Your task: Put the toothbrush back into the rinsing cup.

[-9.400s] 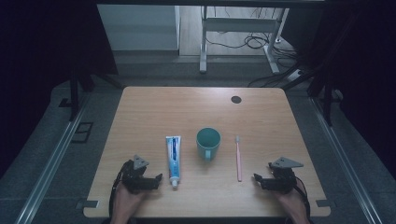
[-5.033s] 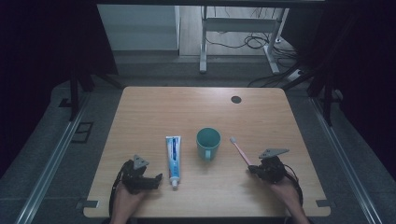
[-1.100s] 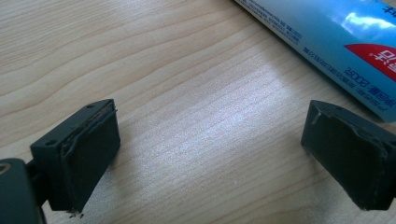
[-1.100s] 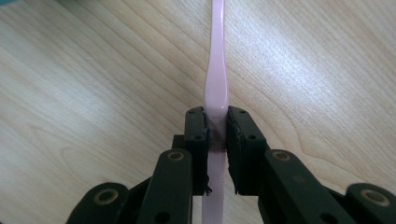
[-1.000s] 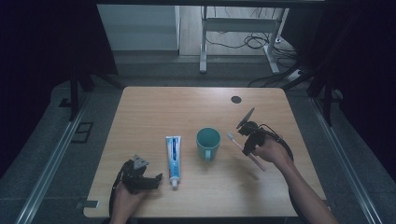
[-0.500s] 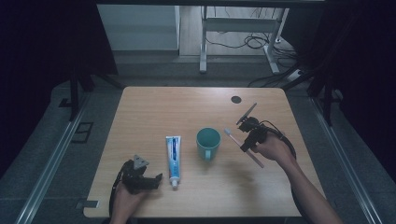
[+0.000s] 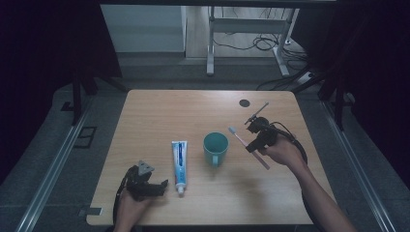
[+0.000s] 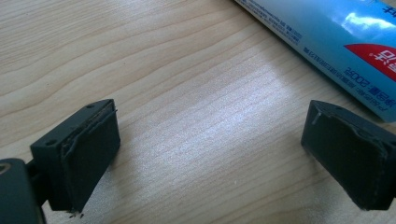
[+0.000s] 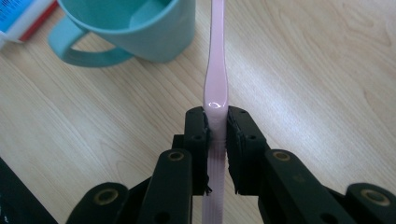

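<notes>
Right gripper (image 7: 255, 140) clamped on pink toothbrush (image 9: 215, 88), head just right of teal mug (image 7: 215, 147). Left gripper (image 8: 210, 154) spread wide, resting near-left beside toothpaste tube (image 7: 179, 159).

Table (image 8: 187, 116): pale wood-grain top, smooth w/ a soft sheen. Toothbrush (image 9: 215, 79) is glossy pink plastic, translucent-looking; mug (image 9: 140, 28) smooth teal w/ slight gloss, toothpaste tube (image 8: 327, 42) shiny printed plastic. Right gripper (image 9: 217, 154) and left gripper (image 8: 210, 154): matt black plastic, pads (image 8: 88, 154) rough-edged, rubbery-looking.
</notes>
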`<state>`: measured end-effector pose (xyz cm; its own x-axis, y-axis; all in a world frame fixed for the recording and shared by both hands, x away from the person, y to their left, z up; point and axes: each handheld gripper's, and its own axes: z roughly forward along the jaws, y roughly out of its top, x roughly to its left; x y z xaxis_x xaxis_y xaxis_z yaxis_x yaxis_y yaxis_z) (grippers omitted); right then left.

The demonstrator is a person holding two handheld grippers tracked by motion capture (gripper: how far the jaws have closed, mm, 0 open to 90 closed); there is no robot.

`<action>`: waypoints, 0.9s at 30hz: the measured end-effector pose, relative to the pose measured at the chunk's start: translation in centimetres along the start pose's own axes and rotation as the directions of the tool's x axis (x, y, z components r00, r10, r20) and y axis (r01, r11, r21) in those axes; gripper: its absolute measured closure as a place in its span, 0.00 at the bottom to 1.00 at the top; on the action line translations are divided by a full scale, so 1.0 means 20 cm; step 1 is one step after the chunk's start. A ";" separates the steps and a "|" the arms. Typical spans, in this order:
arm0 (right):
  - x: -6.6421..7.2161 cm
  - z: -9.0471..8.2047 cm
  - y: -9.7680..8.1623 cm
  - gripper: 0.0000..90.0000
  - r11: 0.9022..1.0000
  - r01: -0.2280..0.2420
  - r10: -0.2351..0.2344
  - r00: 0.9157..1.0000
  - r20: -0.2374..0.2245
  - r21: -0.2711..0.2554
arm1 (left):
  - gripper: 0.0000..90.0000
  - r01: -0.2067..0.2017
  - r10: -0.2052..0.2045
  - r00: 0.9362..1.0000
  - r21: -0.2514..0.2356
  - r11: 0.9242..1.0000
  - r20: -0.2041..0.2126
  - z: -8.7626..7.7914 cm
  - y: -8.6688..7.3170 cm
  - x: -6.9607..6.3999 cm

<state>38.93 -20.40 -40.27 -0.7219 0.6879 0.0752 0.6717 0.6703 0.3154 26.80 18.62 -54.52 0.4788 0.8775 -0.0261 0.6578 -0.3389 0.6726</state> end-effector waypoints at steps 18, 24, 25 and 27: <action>0.03 -0.09 0.02 0.87 0.984 0.031 -0.035 0.999 -0.023 -0.175 | 0.05 -0.003 0.003 1.000 0.000 1.000 0.000 0.00 0.00 0.00; 0.05 -0.08 0.04 0.87 0.975 0.037 -0.046 0.998 -0.036 -0.217 | 0.05 -0.003 0.003 1.000 0.000 1.000 0.000 0.00 0.00 0.00; 0.06 -0.08 0.04 0.87 0.974 0.040 -0.049 0.998 -0.036 -0.224 | 0.05 -0.003 0.003 1.000 0.000 1.000 0.000 0.00 0.00 0.00; 0.06 -0.08 0.04 0.87 0.969 0.047 -0.058 0.998 -0.038 -0.243 | 0.05 -0.003 0.003 1.000 0.000 1.000 0.000 0.00 0.00 0.00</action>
<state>38.35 -19.35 -38.46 -0.7653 0.6369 0.0931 0.5765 0.6139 0.5393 26.81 18.64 -54.52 0.4805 0.8767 -0.0241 0.6565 -0.3413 0.6726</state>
